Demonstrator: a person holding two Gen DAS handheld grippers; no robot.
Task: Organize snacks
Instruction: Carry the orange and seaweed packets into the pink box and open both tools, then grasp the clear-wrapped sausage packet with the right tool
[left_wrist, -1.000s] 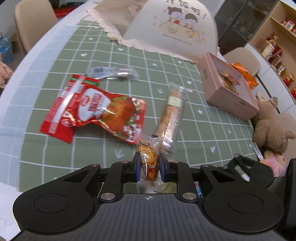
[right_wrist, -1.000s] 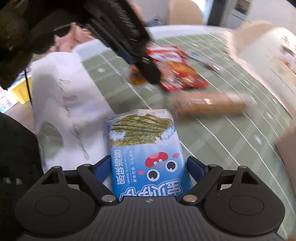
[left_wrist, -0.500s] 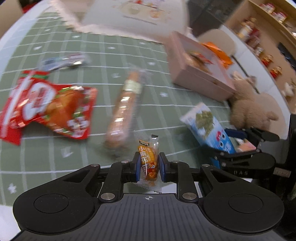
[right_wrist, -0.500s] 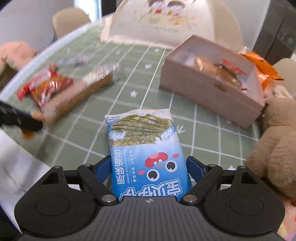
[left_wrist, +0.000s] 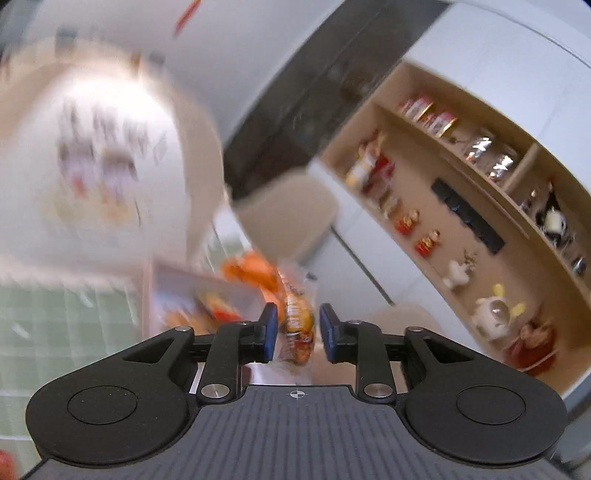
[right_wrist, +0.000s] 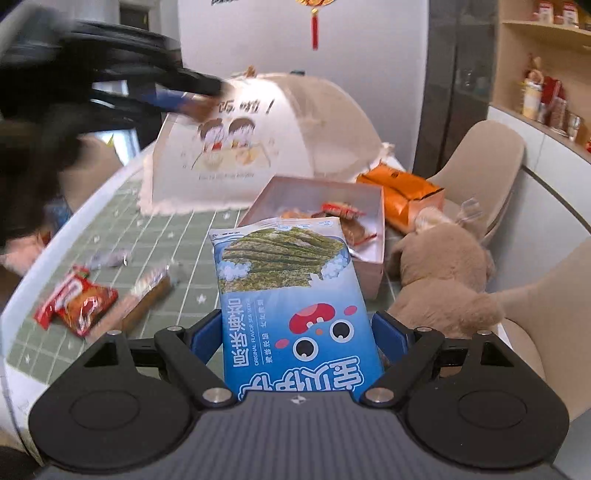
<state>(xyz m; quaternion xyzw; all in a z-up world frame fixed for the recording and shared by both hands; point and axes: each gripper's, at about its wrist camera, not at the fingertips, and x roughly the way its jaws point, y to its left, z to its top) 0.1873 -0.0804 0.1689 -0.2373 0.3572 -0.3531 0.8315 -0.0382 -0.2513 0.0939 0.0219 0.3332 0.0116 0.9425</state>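
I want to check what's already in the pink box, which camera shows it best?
The right wrist view: the pink box sits sharp and open, with wrapped snacks inside, though the seaweed snack packet covers its near corner. The left wrist view shows it only as a motion-blurred smear at lower left.

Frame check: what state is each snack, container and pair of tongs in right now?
left tongs: jaws just opening, pads clear of the small orange packet
small orange packet: between the left pads, unclamped
right tongs: shut on the seaweed packet
seaweed packet: clamped, lifted
pink box: open, snacks inside
red packet: lying on the tablecloth
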